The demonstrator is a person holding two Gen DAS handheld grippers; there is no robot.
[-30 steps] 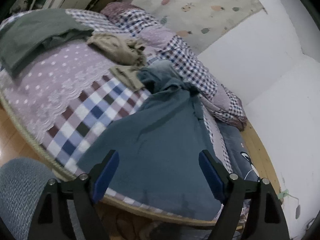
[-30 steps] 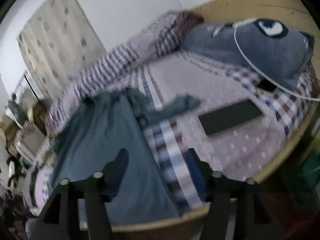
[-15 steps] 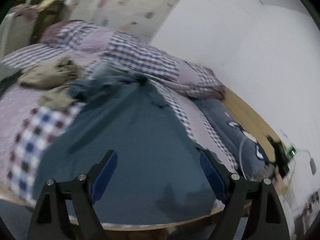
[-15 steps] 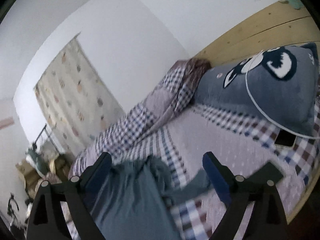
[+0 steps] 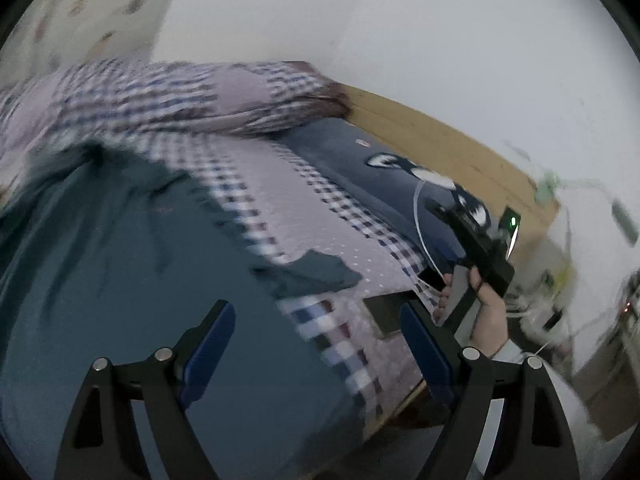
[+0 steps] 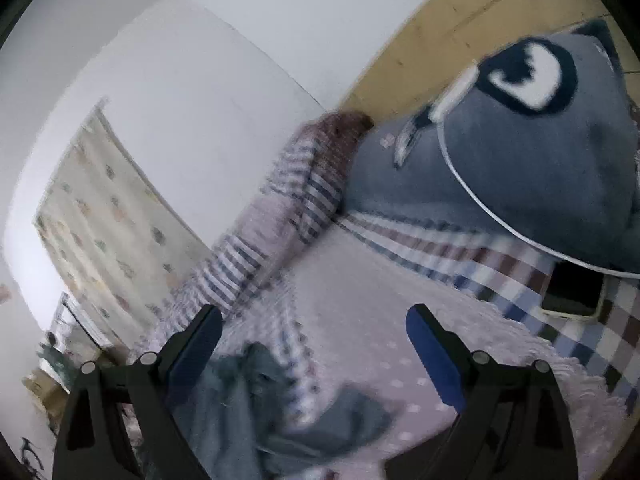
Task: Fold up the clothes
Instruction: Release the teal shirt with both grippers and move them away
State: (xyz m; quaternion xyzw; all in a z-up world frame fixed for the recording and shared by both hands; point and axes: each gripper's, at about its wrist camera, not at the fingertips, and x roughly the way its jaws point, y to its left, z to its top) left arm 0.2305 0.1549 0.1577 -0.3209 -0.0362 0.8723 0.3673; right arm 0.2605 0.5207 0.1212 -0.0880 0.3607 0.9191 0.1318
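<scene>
Across the near side of the bed [image 5: 344, 240], spread mostly flat with its lower edge at the mattress edge: a teal-blue garment [image 5: 132, 272], apparently a long-sleeved top, laid out so that sleeves and sides can be turned inward. Off to its right, a single sleeve end [image 5: 320, 272] lying out over the dotted lilac bedcover, well apart from the body of the cloth and probably the first part to be brought in. Above the lower part of the garment, not touching it: the left gripper [image 5: 316, 344], blue pads wide apart, nothing between them. Farther right, beyond the bed's corner: the right gripper [image 6: 314, 344], likewise spread wide and empty, aimed low over the bedcover with the sleeve and bunched teal fabric [image 6: 256, 396] just below and between its fingers, seemingly placed for a reach toward that sleeve. Visible in the left view, the person's right hand [image 5: 484, 300] wrapped round the black handle of that tool. Behind, out of the way of the fold: a grey-blue cartoon pillow [image 6: 520, 160] against the wooden headboard, a rolled checked quilt [image 5: 192, 96] along the wall, a dark flat device [image 6: 572, 292] near the pillow. Heavy motion blur in both views; finer detail of the cloth not readable.
</scene>
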